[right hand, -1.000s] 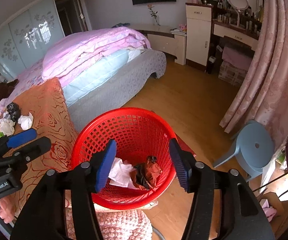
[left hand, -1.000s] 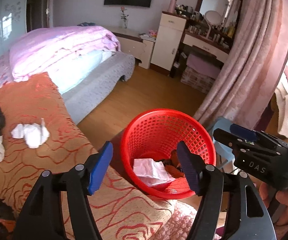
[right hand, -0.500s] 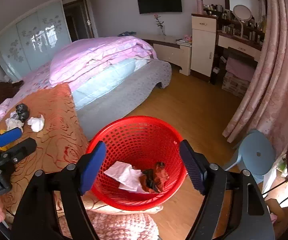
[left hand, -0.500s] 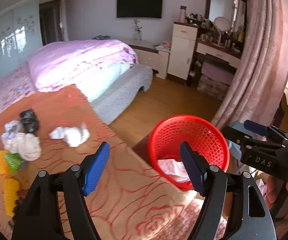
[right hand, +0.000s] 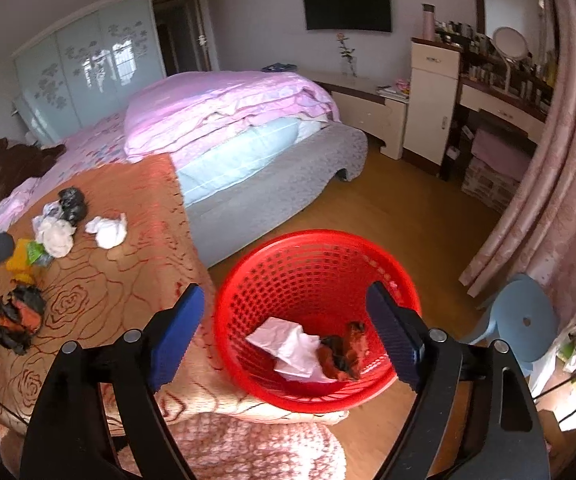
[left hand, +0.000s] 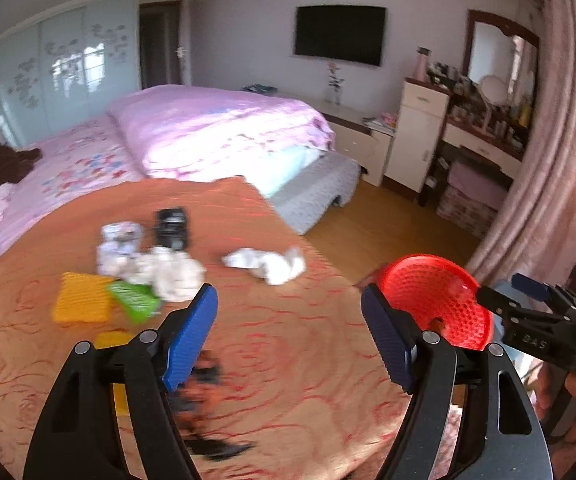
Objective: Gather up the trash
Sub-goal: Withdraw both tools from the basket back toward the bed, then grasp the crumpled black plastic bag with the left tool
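Observation:
Trash lies on the orange blanket [left hand: 288,344]: a white tissue wad [left hand: 268,263], a white crumpled lump [left hand: 172,270], a black wad [left hand: 172,227], green [left hand: 134,296] and yellow [left hand: 82,302] wrappers, and a dark crumpled wrapper [left hand: 204,400] under my open, empty left gripper [left hand: 289,332]. The red basket [right hand: 315,264] holds white paper [right hand: 291,348] and a dark red wrapper [right hand: 343,354]. My right gripper [right hand: 288,334] is open and empty above it. The right gripper also shows in the left wrist view [left hand: 527,304].
A bed with a pink quilt [right hand: 228,108] lies beyond the blanket. A blue stool [right hand: 523,320] stands right of the basket, by pink curtains [right hand: 559,160]. A dresser [right hand: 431,92] and vanity stand at the far wall. Wood floor [right hand: 403,208] lies between.
My left gripper has swung left from the basket to over the blanket and the trash. My right gripper has pulled back a little above the basket. Both stay open.

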Demonstrator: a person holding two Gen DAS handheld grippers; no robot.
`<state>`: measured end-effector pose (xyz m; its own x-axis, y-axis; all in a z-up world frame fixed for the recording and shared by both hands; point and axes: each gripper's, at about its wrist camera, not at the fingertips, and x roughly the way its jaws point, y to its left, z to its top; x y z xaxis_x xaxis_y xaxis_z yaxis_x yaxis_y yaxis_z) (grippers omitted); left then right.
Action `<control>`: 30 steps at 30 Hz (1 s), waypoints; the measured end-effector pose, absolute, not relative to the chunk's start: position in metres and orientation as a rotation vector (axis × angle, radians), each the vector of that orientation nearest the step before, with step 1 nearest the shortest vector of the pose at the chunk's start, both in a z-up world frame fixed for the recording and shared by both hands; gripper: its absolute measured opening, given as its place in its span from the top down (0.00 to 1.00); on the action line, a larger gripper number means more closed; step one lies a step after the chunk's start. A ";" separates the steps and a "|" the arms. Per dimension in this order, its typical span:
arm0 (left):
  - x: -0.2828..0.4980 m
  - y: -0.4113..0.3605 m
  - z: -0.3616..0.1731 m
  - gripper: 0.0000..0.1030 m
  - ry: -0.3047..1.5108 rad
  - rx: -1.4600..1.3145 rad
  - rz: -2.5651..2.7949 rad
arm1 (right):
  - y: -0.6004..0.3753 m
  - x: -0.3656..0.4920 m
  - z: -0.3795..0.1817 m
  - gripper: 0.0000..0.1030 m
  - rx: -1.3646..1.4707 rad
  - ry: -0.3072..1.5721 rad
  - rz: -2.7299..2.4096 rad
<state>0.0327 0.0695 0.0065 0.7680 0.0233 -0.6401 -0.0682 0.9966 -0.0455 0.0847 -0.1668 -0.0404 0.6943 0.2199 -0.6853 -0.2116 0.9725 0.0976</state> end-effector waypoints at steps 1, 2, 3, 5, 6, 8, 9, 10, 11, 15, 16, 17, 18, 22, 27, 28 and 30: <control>0.030 0.080 0.008 0.30 0.688 -0.072 0.072 | -0.163 0.084 -0.039 0.22 0.007 0.763 0.248; 0.027 0.090 0.009 0.30 0.685 -0.075 0.093 | -0.158 0.084 -0.037 0.22 0.005 0.761 0.258; 0.024 0.099 0.009 0.30 0.684 -0.078 0.110 | -0.154 0.084 -0.036 0.22 0.005 0.760 0.267; 0.019 0.113 0.009 0.30 0.687 -0.091 0.133 | -0.146 0.085 -0.032 0.22 0.009 0.757 0.287; 0.016 0.121 0.007 0.30 0.692 -0.103 0.146 | -0.140 0.086 -0.029 0.22 0.012 0.755 0.299; 0.011 0.132 0.000 0.30 0.704 -0.122 0.161 | -0.131 0.087 -0.026 0.22 0.016 0.750 0.317; 0.008 0.137 -0.004 0.30 0.711 -0.129 0.162 | -0.126 0.087 -0.023 0.22 0.018 0.746 0.328; 0.006 0.139 -0.007 0.30 0.718 -0.135 0.161 | -0.122 0.087 -0.022 0.22 0.020 0.743 0.334; 0.005 0.141 -0.010 0.30 0.725 -0.140 0.158 | -0.116 0.088 -0.019 0.21 0.024 0.739 0.347; 0.000 0.142 -0.024 0.30 0.757 -0.142 0.137 | -0.104 0.089 -0.016 0.21 0.040 0.731 0.377; -0.001 0.141 -0.027 0.30 0.764 -0.143 0.130 | -0.100 0.088 -0.016 0.21 0.043 0.731 0.385; -0.001 0.140 -0.030 0.30 0.772 -0.144 0.127 | -0.098 0.088 -0.017 0.21 0.040 0.732 0.389; -0.001 0.140 -0.033 0.30 0.781 -0.147 0.125 | -0.096 0.087 -0.018 0.21 0.034 0.732 0.392; 0.001 0.139 -0.049 0.30 0.816 -0.164 0.121 | -0.096 0.088 -0.026 0.21 0.024 0.750 0.390; 0.003 0.137 -0.060 0.32 0.836 -0.174 0.118 | -0.095 0.091 -0.035 0.21 0.022 0.772 0.387; 0.003 0.135 -0.060 0.39 0.837 -0.173 0.116 | -0.094 0.091 -0.036 0.21 0.017 0.772 0.387; 0.002 0.134 -0.062 0.46 0.840 -0.171 0.114 | -0.092 0.090 -0.038 0.21 0.010 0.773 0.389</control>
<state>0.0023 0.1336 -0.0624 0.6627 0.0329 -0.7482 -0.1682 0.9801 -0.1058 0.0904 -0.0921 -0.0378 0.6485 0.3462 -0.6779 -0.3387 0.9288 0.1503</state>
